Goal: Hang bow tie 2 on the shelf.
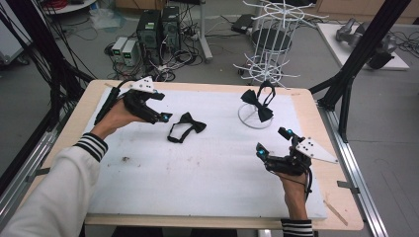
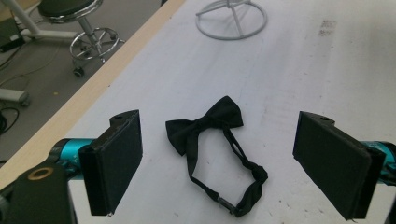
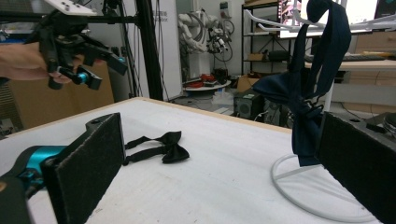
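Left gripper [image 2: 219,158] jaws wide apart, holding nothing, poised just above black bow tie [image 2: 205,126] lying flat on white mat [image 1: 207,168]. Right gripper [image 1: 276,143] likewise open, empty, near white stand [image 1: 255,118], where a second bow tie [image 1: 257,103] hangs. Step judged: approach before pickup. Next move: lower, close on the knot. No containers seen.
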The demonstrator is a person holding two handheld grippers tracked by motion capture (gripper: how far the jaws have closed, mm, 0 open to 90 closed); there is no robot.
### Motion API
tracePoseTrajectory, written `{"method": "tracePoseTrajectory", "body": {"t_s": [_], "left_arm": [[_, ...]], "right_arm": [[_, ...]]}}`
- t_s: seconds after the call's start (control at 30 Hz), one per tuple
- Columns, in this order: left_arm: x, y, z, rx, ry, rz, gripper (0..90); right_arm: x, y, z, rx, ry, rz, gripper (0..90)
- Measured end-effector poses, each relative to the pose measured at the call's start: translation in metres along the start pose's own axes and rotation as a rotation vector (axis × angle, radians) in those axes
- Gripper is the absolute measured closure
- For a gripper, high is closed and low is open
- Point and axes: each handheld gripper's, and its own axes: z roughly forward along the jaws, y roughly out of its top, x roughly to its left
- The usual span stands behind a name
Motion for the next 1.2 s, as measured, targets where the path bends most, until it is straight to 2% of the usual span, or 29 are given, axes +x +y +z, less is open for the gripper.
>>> {"method": "tracePoseTrajectory", "body": {"t_s": [0.1, 0.33, 0.47, 0.57, 0.7, 0.83, 1.0, 1.1, 1.2], "left_arm": [[0.001, 0.003, 0.01, -0.007, -0.028, 0.001, 16.2], [0.01, 0.008, 0.032, 0.001, -0.058, 0.031, 16.2], [0.015, 0.01, 0.043, 0.035, -0.062, 0.067, 16.3], [0.019, 0.011, 0.05, 0.043, -0.064, 0.081, 16.0], [0.022, 0.012, 0.061, 0.088, -0.047, 0.114, 15.9], [0.025, 0.013, 0.069, 0.115, -0.055, 0.144, 16.3], [0.027, 0.013, 0.08, 0.158, -0.067, 0.153, 17.5], [0.027, 0.011, 0.088, 0.192, -0.066, 0.172, 17.7], [0.027, 0.009, 0.096, 0.214, -0.071, 0.181, 21.5]], "right_arm": [[0.001, 0.0, 0.0, -0.003, 0.006, -0.001, 0.8], [-0.001, 0.001, -0.003, -0.017, 0.006, 0.0, 0.8], [-0.001, 0.002, -0.004, -0.018, 0.004, 0.012, 0.8], [-0.002, 0.002, -0.004, -0.018, 0.002, 0.009, 0.8], [-0.001, 0.002, -0.004, -0.021, 0.0, 0.01, 0.8], [-0.001, 0.002, -0.004, -0.024, 0.003, 0.007, 0.8], [-0.001, 0.002, -0.004, -0.022, 0.007, 0.012, 0.8], [0.0, 0.002, -0.003, -0.02, 0.008, 0.012, 0.8], [0.0, 0.002, -0.003, -0.02, 0.007, 0.013, 0.8]]}}
